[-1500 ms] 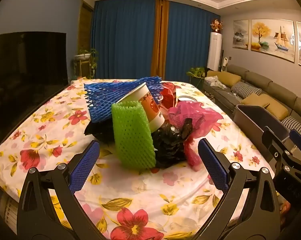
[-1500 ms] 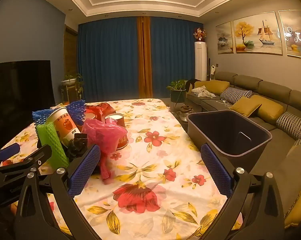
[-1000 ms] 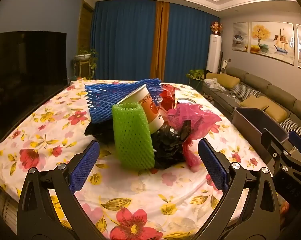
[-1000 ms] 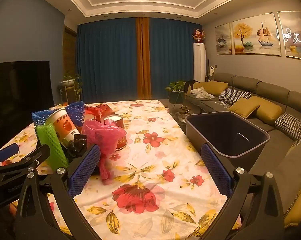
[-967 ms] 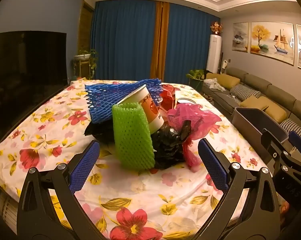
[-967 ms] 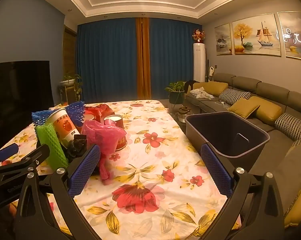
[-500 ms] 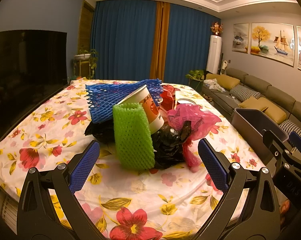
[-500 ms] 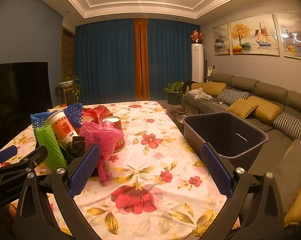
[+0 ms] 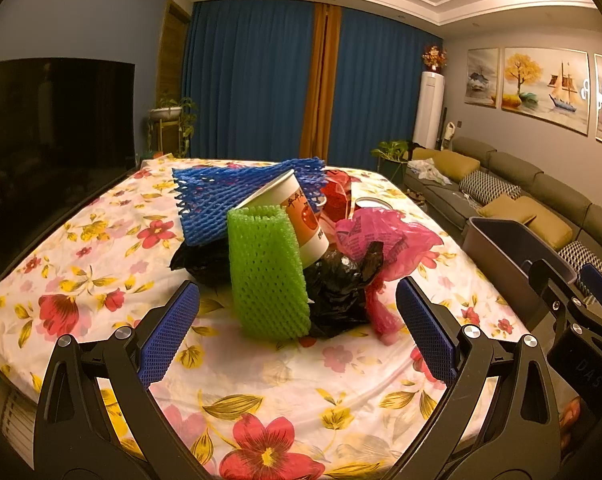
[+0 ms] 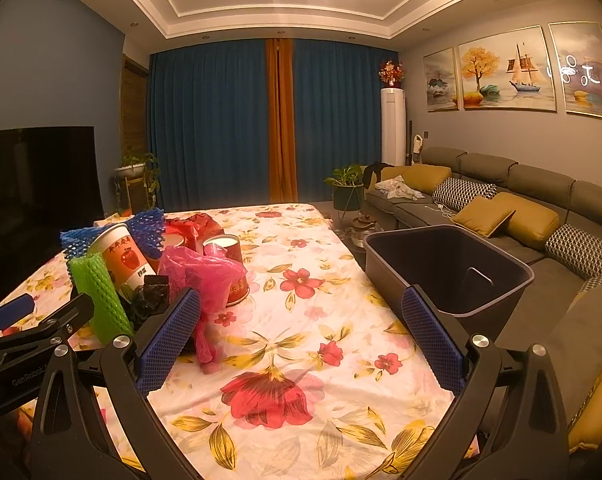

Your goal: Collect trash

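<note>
Left wrist: trash pile (image 9: 293, 252) just ahead of left tool (image 9: 297, 332), spread wide, empty.

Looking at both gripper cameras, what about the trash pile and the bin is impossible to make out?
- Bin interior: left wrist view, its near wall hides it.
- Black bag rear: left wrist view, behind green foam net.
- Paper cup base: right wrist view, buried in the pile.
- Bin floor: right wrist view, too dark.

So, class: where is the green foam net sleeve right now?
In the left wrist view, the green foam net sleeve stands at the front of the trash pile, ahead of the open left tool, with the paper cup behind it and the black bag to its right.
</note>
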The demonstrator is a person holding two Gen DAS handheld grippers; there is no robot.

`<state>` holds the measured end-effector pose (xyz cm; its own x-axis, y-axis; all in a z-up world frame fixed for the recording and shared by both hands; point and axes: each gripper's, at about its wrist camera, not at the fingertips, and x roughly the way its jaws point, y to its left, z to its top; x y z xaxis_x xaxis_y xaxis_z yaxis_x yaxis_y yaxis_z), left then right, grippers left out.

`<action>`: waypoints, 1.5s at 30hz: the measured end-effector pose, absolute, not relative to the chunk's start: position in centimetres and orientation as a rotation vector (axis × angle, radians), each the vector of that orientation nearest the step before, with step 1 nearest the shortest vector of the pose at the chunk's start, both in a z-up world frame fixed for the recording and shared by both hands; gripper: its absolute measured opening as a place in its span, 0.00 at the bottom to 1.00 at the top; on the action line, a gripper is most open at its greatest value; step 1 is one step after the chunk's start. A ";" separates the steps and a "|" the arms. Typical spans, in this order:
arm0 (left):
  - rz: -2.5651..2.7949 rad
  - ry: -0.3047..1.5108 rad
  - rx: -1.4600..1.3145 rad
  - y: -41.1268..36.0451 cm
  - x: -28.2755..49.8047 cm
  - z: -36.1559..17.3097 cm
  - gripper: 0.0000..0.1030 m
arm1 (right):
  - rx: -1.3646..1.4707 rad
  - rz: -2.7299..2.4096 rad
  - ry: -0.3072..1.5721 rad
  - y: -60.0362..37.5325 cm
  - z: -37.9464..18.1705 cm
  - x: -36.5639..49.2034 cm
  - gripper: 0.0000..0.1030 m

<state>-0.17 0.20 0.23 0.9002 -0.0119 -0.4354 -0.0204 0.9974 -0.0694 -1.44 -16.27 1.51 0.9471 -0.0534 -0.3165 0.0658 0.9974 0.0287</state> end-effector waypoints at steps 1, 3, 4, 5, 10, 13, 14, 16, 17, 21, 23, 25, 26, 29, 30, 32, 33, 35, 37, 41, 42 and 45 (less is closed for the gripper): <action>0.005 0.450 -0.073 0.2 -0.2 0.2 0.94 | 0.040 -0.061 0.321 -16.3 1.5 -1.4 0.95; 0.004 0.451 -0.074 0.3 -0.2 0.2 0.94 | 0.040 -0.061 0.321 -16.3 1.5 -1.4 0.95; 0.005 0.450 -0.074 0.2 -0.2 0.2 0.94 | 0.039 -0.061 0.321 -16.3 1.5 -1.5 0.95; 0.005 0.450 -0.074 0.3 -0.2 0.2 0.94 | 0.040 -0.061 0.320 -16.3 1.6 -1.5 0.95; 0.004 0.449 -0.075 0.3 -0.2 0.2 0.94 | 0.041 -0.061 0.318 -16.4 1.7 -1.6 0.95; 0.004 0.448 -0.076 0.3 -0.2 0.2 0.94 | 0.042 -0.062 0.318 -16.4 1.7 -1.6 0.95; 0.003 0.448 -0.077 0.3 -0.2 0.2 0.94 | 0.042 -0.062 0.319 -16.3 1.7 -1.6 0.95; 0.003 0.449 -0.076 0.3 -0.2 0.2 0.94 | 0.042 -0.062 0.318 -16.3 1.7 -1.6 0.95; 0.004 0.449 -0.077 0.3 -0.2 0.3 0.94 | 0.042 -0.063 0.318 -16.4 1.7 -1.6 0.95; 0.003 0.448 -0.079 0.3 -0.2 0.3 0.94 | 0.042 -0.062 0.317 -16.3 1.7 -1.6 0.95; 0.003 0.448 -0.079 0.4 -0.3 0.3 0.94 | 0.042 -0.062 0.318 -16.4 1.7 -1.6 0.95; 0.002 0.448 -0.079 0.3 -0.2 0.3 0.94 | 0.043 -0.062 0.317 -16.4 1.7 -1.6 0.95; 0.003 0.448 -0.079 0.4 -0.2 0.3 0.94 | 0.042 -0.062 0.317 -16.4 1.7 -1.6 0.95; 0.002 0.448 -0.080 0.4 -0.3 0.3 0.94 | 0.042 -0.061 0.317 -16.4 1.7 -1.6 0.95; 0.002 0.446 -0.079 0.4 -0.3 0.3 0.94 | 0.041 -0.062 0.317 -16.4 1.7 -1.6 0.95; 0.003 0.444 -0.079 0.3 -0.4 0.5 0.94 | 0.043 -0.061 0.317 -16.4 1.7 -1.6 0.95; 0.003 0.443 -0.079 0.3 -0.4 0.5 0.94 | 0.043 -0.061 0.316 -16.4 1.7 -1.6 0.95; 0.004 0.442 -0.082 0.4 -0.5 0.6 0.94 | 0.042 -0.062 0.316 -16.4 1.7 -1.6 0.95; 0.003 0.442 -0.082 0.3 -0.5 0.6 0.94 | 0.043 -0.062 0.316 -16.4 1.8 -1.6 0.95; 0.003 0.441 -0.082 0.4 -0.5 0.6 0.94 | 0.044 -0.061 0.315 -16.4 1.8 -1.6 0.95; 0.003 0.441 -0.081 0.3 -0.5 0.6 0.94 | 0.045 -0.062 0.314 -16.4 1.9 -1.6 0.95; 0.003 0.441 -0.083 0.4 -0.6 0.7 0.94 | 0.044 -0.061 0.314 -16.4 1.8 -1.6 0.95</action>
